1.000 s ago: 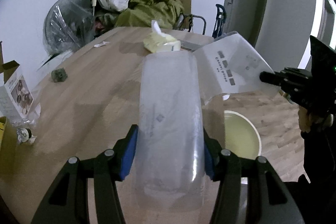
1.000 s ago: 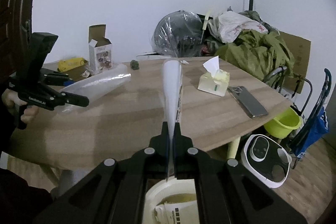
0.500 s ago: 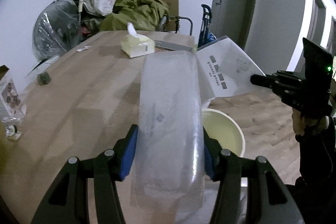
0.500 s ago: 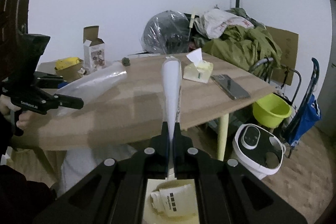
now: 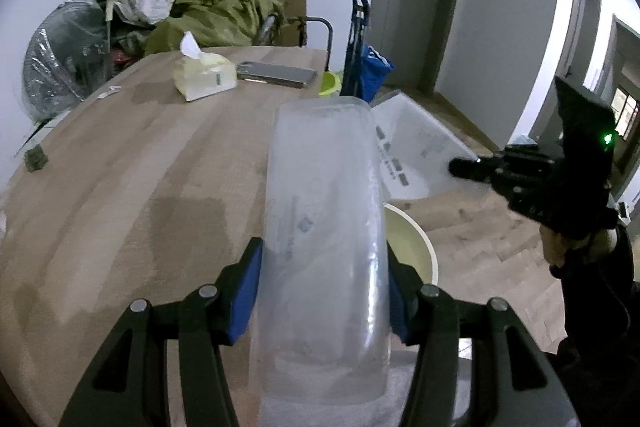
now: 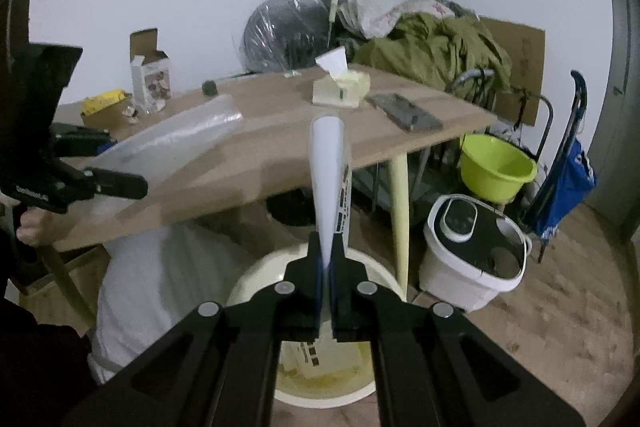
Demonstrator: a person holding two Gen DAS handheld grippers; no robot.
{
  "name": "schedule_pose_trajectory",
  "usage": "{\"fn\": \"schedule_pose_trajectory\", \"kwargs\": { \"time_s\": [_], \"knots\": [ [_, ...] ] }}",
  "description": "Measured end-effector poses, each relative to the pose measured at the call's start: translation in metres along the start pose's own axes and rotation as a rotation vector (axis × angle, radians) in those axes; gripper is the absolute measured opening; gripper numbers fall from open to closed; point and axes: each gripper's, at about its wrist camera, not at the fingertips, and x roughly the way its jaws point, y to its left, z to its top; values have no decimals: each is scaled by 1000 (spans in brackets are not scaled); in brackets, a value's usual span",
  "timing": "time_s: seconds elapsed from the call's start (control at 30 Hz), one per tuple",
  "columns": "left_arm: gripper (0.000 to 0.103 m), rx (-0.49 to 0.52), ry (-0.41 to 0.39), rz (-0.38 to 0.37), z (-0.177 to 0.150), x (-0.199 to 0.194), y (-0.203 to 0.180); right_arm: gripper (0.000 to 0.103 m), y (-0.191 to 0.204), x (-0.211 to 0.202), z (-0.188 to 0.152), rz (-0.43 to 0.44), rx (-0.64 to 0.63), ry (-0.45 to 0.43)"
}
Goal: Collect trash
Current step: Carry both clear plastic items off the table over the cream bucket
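Note:
My left gripper (image 5: 324, 287) is shut on a clear plastic packing sleeve (image 5: 324, 207), which sticks forward over the edge of the wooden table (image 5: 160, 167). My right gripper (image 6: 326, 259) is shut on a flat white plastic bag (image 6: 328, 167) with black printed squares, seen edge-on. Right below it stands a cream round bin (image 6: 256, 275) on the floor, holding a printed scrap (image 6: 310, 355). The left wrist view shows the right gripper (image 5: 464, 167) gripping the white bag (image 5: 416, 151) above the bin (image 5: 416, 247). The right wrist view shows the left gripper (image 6: 116, 163) with the sleeve (image 6: 172, 139).
On the table lie a tissue box (image 5: 204, 79), a phone (image 5: 276, 75), an open carton (image 6: 150, 75) and a yellow packet (image 6: 102, 101). A white sack (image 6: 160, 287) sits under the table. A white appliance (image 6: 472, 243), a green basin (image 6: 496, 167) and a blue trolley bag (image 6: 564, 179) stand on the floor.
Both grippers have moved off the table's edge and lower, each still gripping its plastic. The cream bin now fills more of the right wrist view, directly beneath the white bag.

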Motion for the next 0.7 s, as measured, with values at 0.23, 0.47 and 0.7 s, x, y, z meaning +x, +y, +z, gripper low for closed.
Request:
{"fn": "schedule_pose_trajectory", "kwargs": {
  "time_s": [0.23, 0.47, 0.7],
  "knots": [
    [55, 35, 39, 6, -5, 19, -12, 3, -8, 22, -31, 3, 37, 82],
    [56, 72, 67, 8, -8, 32, -24, 3, -19, 51, -55, 10, 81, 183],
    [56, 81, 88, 21, -9, 43, -34, 3, -26, 72, -65, 23, 94, 240]
  ]
}}
